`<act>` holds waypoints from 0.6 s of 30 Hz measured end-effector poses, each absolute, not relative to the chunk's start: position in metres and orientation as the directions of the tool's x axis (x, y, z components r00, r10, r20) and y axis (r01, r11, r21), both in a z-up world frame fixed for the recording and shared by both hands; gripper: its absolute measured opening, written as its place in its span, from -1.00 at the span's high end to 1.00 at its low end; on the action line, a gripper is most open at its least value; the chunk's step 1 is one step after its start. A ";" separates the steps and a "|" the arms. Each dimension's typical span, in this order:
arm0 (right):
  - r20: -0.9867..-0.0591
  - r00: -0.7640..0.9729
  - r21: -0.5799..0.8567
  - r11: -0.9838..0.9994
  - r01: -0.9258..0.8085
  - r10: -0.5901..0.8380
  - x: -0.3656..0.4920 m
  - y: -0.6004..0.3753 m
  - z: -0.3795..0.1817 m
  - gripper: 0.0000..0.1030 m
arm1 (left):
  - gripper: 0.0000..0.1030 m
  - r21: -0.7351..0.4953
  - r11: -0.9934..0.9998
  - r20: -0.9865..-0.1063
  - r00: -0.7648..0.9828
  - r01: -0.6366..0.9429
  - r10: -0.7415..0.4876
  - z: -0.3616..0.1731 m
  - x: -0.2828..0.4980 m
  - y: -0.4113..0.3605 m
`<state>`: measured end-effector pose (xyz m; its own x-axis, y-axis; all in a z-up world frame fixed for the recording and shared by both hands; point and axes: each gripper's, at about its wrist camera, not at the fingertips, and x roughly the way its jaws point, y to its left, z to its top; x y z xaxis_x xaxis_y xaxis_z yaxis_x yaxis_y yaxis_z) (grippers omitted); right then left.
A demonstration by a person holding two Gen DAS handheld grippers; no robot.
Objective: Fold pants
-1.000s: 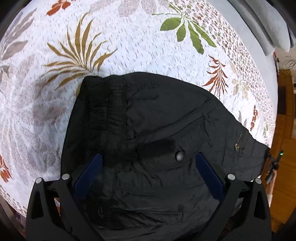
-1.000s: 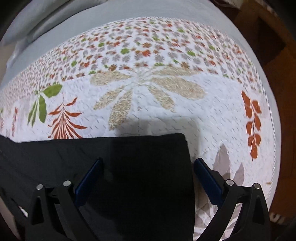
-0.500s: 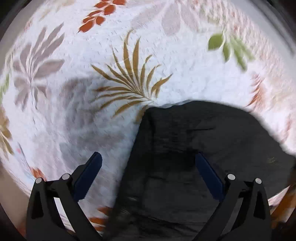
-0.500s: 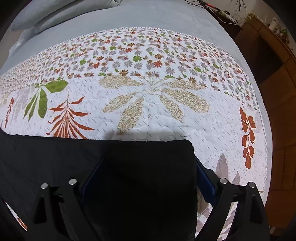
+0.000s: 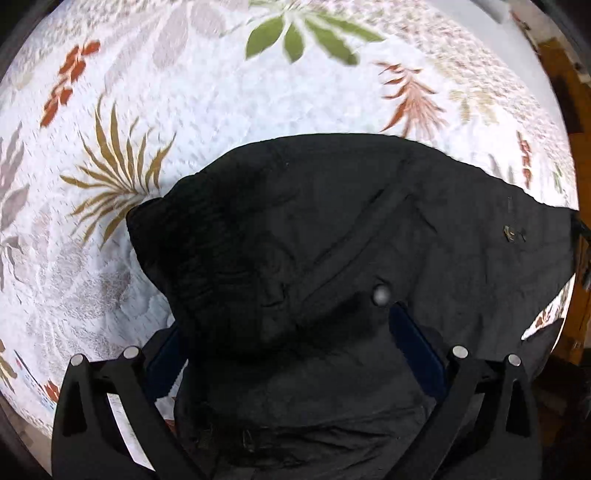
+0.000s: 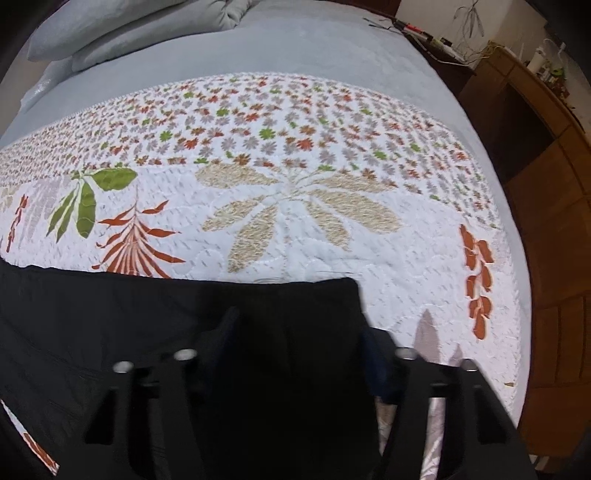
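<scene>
Now the black pants (image 5: pixel 332 258) lie on the leaf-patterned quilt (image 5: pixel 229 110) that covers the bed. From the left wrist camera the waist end shows, rumpled, with a slanted pocket seam and a small pale button (image 5: pixel 381 294) near the middle. The left tool (image 5: pixel 291 328) has its blue-padded fingers (image 5: pixel 417 347) spread wide over this end; the right finger lies over the cloth just below the button, while the left finger is partly hidden behind a raised fold at the edge of the pants. No cloth is pinched between them.

From the right wrist camera the other end of the pants (image 6: pixel 184 332) runs flat across the lower part of the view, its straight edge and squared corner lying on the quilt (image 6: pixel 295 206). The right tool (image 6: pixel 299 343) sits at that corner, fingers set apart with dark cloth between them; blur and dark fabric make it impossible to tell whether they grip it. Grey pillows (image 6: pixel 122 33) lie at the far end of the bed, and wooden furniture (image 6: pixel 546 184) stands along the right.
</scene>
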<state>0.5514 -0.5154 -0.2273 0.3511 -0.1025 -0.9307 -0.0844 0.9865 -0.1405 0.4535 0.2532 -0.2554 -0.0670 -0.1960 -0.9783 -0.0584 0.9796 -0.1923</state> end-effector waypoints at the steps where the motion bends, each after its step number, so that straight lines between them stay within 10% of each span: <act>1: -0.930 0.355 -0.138 0.987 -0.083 -0.100 0.550 -0.520 -0.225 0.20 | -0.78 -0.170 0.985 -0.983 -0.065 -0.039 -0.173 -0.253 0.452 0.251; 5: -0.919 0.379 -0.160 0.982 -0.097 -0.112 0.539 -0.522 -0.211 0.59 | -0.05 -0.055 0.998 -0.997 -0.047 -0.018 -0.055 -0.246 0.449 0.251; 18: -0.850 0.526 -0.143 0.969 -0.204 -0.014 0.466 -0.494 -0.134 0.77 | 0.45 0.011 0.997 -0.998 0.064 0.075 0.007 -0.221 0.424 0.212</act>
<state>0.4656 -0.4944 -0.1340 0.5264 -0.0144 -0.8501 -0.2039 0.9685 -0.1427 0.4237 0.2122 -0.2208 0.0644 0.0065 -0.9979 0.0745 0.9972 0.0113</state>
